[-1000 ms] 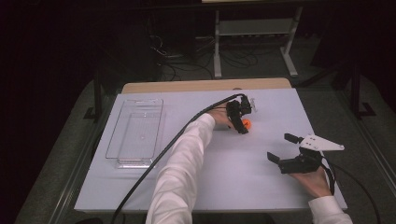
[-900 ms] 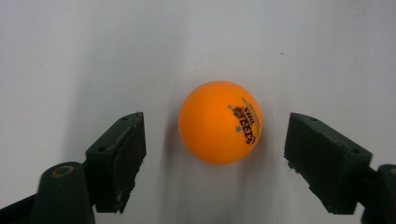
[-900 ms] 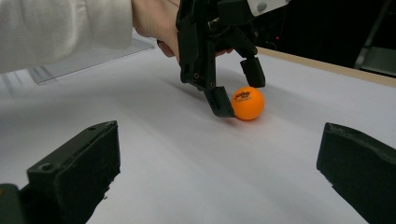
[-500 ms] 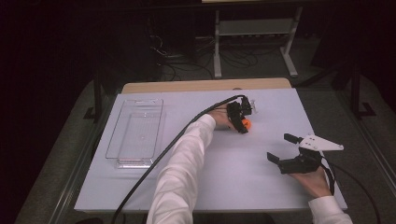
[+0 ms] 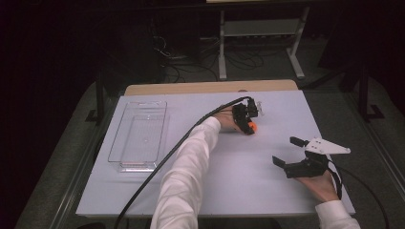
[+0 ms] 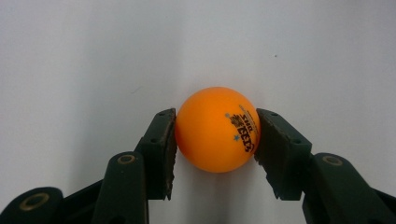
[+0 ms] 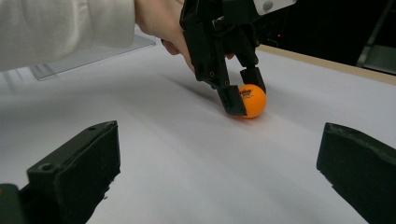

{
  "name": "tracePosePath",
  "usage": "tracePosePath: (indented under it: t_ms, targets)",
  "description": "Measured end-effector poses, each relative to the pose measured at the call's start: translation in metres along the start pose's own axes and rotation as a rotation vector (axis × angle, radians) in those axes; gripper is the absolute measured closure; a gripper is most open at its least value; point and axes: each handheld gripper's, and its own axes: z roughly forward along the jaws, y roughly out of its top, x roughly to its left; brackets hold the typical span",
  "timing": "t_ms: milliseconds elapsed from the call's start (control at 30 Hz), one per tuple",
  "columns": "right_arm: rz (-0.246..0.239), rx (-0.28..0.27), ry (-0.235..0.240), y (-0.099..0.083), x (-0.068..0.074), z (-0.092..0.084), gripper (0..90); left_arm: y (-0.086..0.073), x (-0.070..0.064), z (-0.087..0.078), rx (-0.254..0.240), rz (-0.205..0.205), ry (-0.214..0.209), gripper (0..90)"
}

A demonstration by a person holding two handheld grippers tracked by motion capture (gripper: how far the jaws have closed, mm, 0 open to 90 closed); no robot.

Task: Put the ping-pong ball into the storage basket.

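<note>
One orange ball (image 6: 216, 129) (small dark lettering on its side) sits on the white table (image 5: 248, 176), toward the far middle, pinched on both sides between the jaws of the left gripper (image 5: 249, 125). One clear plastic tray (image 5: 139, 135) lies at the table's left side, with nothing visible inside it. The right gripper (image 5: 287, 151), one of two on the scene, hovers near the right edge with its jaws spread wide around nothing.

Left gripper (image 7: 242, 91) clamped on orange ball (image 7: 252, 101); right gripper (image 7: 217, 175) jaws wide apart
</note>
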Motion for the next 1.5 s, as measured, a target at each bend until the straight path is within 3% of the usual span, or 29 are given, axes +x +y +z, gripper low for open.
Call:
tracePosePath:
  t_ms: [500, 1500]
  targets:
    - [0.004, 0.007, 0.002, -0.001, -0.001, 0.001, 0.0, 0.002, -0.001, -0.013, -0.005, 0.012, -0.001, 50.9]
    - [0.004, 0.017, 0.003, -0.002, 0.000, 0.003, 0.0, 0.008, -0.014, -0.067, -0.003, 0.059, 0.022, 51.0]
